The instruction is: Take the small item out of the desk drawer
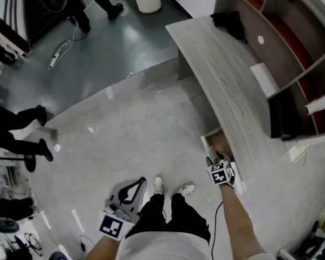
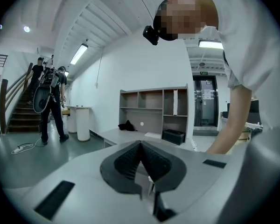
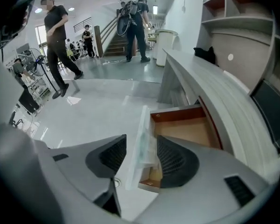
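Right tool [image 3: 141, 146]: jaws apart, astride drawer front [image 3: 142, 120] | drawer [image 3: 186, 132] open under table [image 1: 222, 75], just beyond your right jaw | item not discernible inside | left tool [image 2: 141, 146] closed, empty, well away.

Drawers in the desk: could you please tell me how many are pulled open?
1. The open drawer sticks out from under the desk, its front panel between the right gripper's open jaws. Other drawers may be hidden under the desktop.
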A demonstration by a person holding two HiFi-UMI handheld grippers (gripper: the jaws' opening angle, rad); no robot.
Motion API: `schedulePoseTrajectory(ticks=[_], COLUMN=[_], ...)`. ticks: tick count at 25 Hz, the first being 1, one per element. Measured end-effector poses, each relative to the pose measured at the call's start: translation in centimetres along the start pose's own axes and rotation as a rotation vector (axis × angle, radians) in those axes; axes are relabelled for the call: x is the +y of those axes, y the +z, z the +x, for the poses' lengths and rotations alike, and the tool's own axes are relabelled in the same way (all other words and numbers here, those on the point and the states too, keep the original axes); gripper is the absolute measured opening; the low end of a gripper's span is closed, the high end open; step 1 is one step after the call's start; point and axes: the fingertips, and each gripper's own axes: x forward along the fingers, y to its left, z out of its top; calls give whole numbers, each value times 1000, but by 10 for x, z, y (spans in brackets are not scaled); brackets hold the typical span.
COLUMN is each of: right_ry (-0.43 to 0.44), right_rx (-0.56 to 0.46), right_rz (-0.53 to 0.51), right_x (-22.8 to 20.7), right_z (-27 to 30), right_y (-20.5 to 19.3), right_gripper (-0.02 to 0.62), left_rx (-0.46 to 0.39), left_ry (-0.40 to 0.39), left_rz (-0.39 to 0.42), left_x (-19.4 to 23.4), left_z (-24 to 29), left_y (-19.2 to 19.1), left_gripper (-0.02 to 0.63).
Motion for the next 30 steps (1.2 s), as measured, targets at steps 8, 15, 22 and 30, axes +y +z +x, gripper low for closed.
schedulePoseTrajectory(ticks=[8,15,22,30], right_ry=[30,68,66,56], right_rx=[68,120,141,137], right_rz=[-37,-36,-32,-40], right_x=[-3,6,5,6], right_z=[32,40,37,30], right_y=[-5,-10,-14,-17], right_gripper=[230,230,145,54], left_rx=[38,41,53,38], left_ry=[39,59,46,22], left_rz=[-18,-27,-31,-34], left_x=[7,16,17,17], left_z=[-6,-8,-4,2], left_y=[-14,-14,-16,-16], left_gripper=[15,15,15,15])
